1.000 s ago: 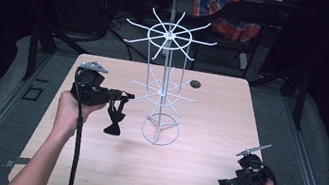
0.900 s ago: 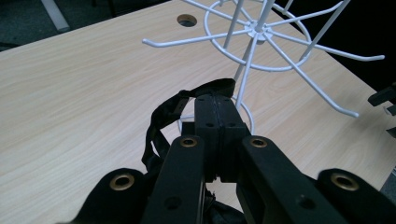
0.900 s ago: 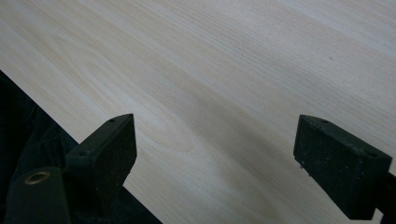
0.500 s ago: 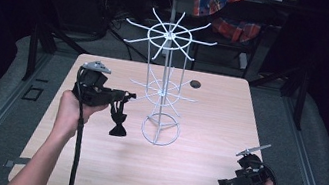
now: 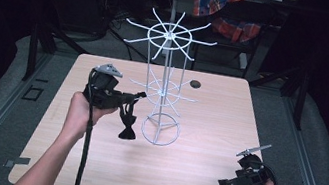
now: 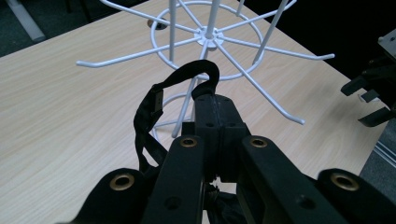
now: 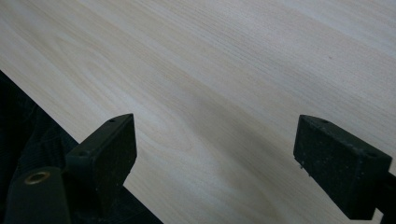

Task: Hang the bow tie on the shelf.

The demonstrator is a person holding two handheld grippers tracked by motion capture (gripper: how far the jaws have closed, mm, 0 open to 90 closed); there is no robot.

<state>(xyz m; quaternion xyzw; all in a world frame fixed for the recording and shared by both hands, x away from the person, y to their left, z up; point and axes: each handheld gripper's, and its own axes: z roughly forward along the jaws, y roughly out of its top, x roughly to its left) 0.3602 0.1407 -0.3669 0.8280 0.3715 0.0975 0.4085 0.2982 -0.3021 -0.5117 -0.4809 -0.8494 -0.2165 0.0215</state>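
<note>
- You are holding the bow tie (image 5: 126, 132) by its strap (image 6: 154, 100) in the left gripper (image 5: 137, 96), whose jaws are clamped fully together on the band; the knot end is dangling just above the table (image 5: 90, 161), close beside the ring base of the white wire rack (image 5: 165, 92).
- The bow tie looks light and limp: the fabric is sagging under its own weight, so expect it to swing and twist as you travel.
- The strap is thin and soft, and in the left gripper view it is arching up in a loop past your jaw tips toward the rack's lower spokes (image 6: 261, 88).
- Your hold near the top of that loop seems the right place, since it is keeping the loop open ahead of you.
- The long axis is running roughly up and down, from the pinched strap to the hanging bow, with the loop pointing at the rack.
- The right gripper (image 5: 231, 183) is idling with its jaws spread wide and holding nothing, low over the near right corner of the table, well apart from the rack.
</note>
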